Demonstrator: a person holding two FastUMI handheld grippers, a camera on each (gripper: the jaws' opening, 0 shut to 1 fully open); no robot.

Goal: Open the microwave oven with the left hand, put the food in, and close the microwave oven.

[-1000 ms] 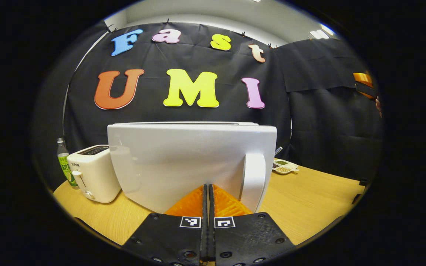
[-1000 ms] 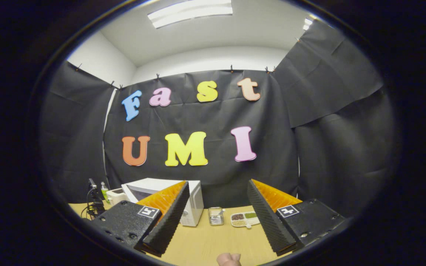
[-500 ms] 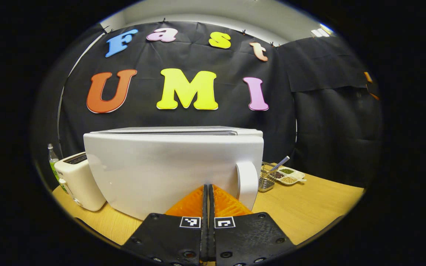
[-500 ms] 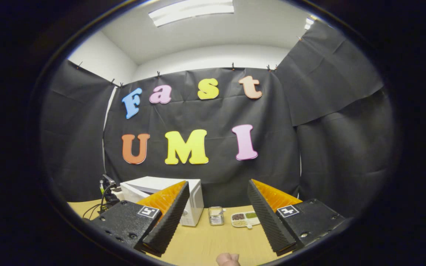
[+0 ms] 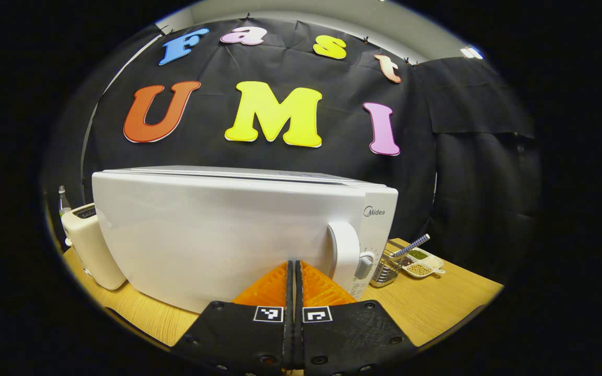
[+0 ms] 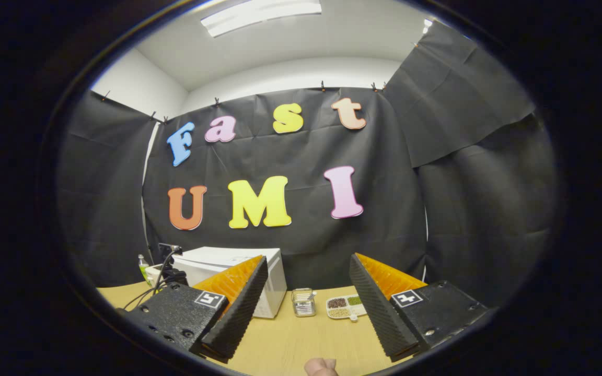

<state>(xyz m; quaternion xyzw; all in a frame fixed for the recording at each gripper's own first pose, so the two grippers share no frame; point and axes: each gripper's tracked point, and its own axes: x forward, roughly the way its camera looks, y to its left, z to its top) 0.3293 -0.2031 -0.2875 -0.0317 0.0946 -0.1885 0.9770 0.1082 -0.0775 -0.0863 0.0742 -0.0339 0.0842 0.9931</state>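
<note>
The microwave oven (image 5: 238, 235) sits at twelve o'clock of the left gripper (image 5: 294, 266) — fingers pressed together, empty. Rigid hinged door, probably stiff; hook its handle (image 5: 344, 253) at one o'clock.

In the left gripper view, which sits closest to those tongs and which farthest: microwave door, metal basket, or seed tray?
1. Microwave door, straight ahead of the left tongs.
2. Metal basket, right of the microwave.
3. Seed tray, farther right, behind the basket.
</note>
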